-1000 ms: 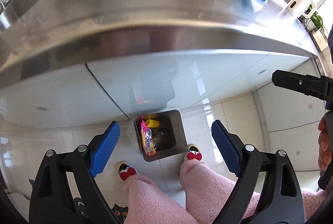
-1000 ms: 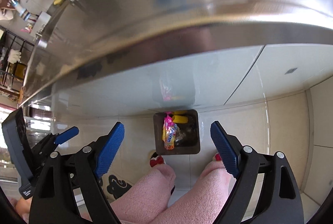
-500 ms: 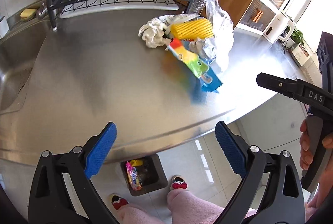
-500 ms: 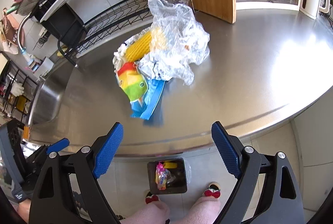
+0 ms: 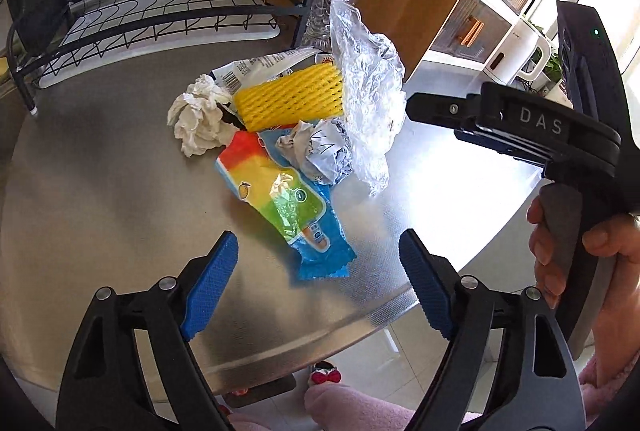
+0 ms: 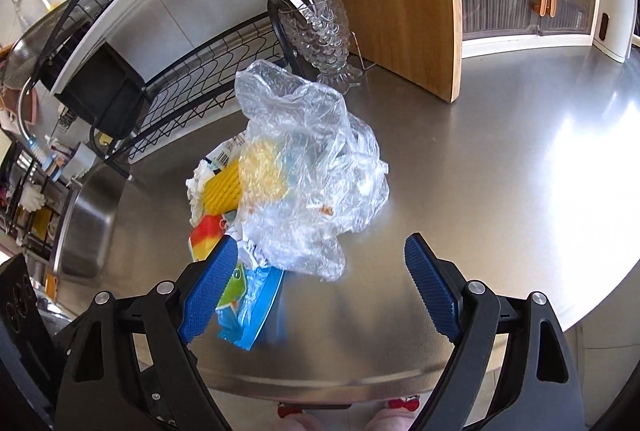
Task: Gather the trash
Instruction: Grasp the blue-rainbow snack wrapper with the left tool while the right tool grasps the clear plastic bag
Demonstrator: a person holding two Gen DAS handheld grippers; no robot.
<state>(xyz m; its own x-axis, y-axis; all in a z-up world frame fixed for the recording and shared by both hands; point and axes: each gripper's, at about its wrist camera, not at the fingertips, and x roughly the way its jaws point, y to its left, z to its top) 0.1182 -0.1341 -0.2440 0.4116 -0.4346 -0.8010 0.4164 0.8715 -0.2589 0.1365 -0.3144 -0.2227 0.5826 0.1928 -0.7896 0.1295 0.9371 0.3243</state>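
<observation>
Left hand-held gripper (image 5: pixel 318 285) released, jaws just narrowing, empty; right hand-held gripper (image 6: pixel 320 289) released above trash pile (image 6: pixel 296 187), seemingly untouched.

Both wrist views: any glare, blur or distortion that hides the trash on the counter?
Left wrist view: strong window glare washes out the steel counter right of the clear plastic bag; the trash stays sharp, and fisheye bends the dish rack. Right wrist view: softer sheen on the counter; the blue wrapper is slightly smeared by motion, and the bag veils the yellow foam net.
</observation>
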